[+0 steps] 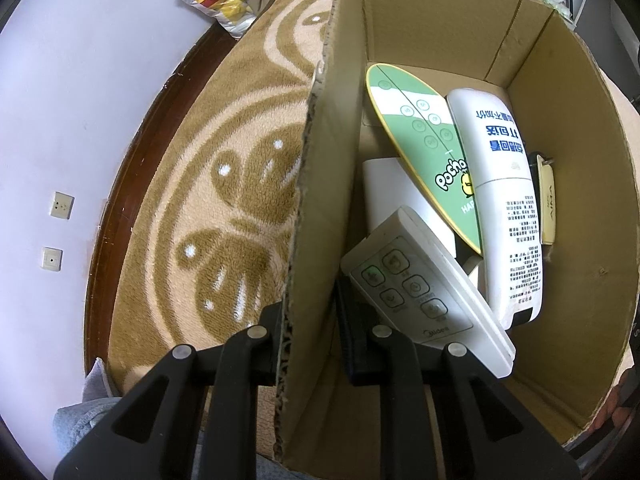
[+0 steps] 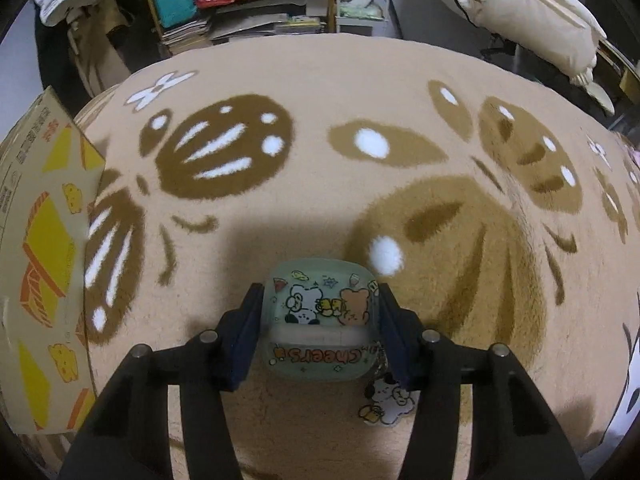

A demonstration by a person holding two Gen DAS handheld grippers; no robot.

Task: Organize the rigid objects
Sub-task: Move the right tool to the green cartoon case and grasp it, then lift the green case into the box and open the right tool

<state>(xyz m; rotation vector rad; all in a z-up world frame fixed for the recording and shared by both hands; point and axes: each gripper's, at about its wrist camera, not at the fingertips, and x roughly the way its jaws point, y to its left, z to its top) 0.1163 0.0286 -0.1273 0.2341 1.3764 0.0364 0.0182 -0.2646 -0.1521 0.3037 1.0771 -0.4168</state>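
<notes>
My left gripper [image 1: 310, 328] straddles the near wall of an open cardboard box [image 1: 320, 184], one finger outside and one inside, shut on that wall. Inside the box lie a grey-white remote [image 1: 420, 292], a tall white remote with blue print [image 1: 504, 200], a green oval cartoon item [image 1: 420, 148], a flat white box [image 1: 396, 196] and a dark item with a gold label [image 1: 547, 200]. My right gripper [image 2: 320, 312] is shut on a translucent green case [image 2: 320, 320] with cartoon bears, low over the blanket. A cartoon charm [image 2: 386, 402] dangles from the case.
A tan blanket with brown patterns [image 2: 320, 168] covers the surface. The box's printed outer side [image 2: 44, 260] stands at the left of the right wrist view. A dark wooden edge [image 1: 120, 184] and a white wall with sockets [image 1: 62, 205] lie left. Shelves [image 2: 256, 12] and a cream cushion [image 2: 532, 12] stand behind.
</notes>
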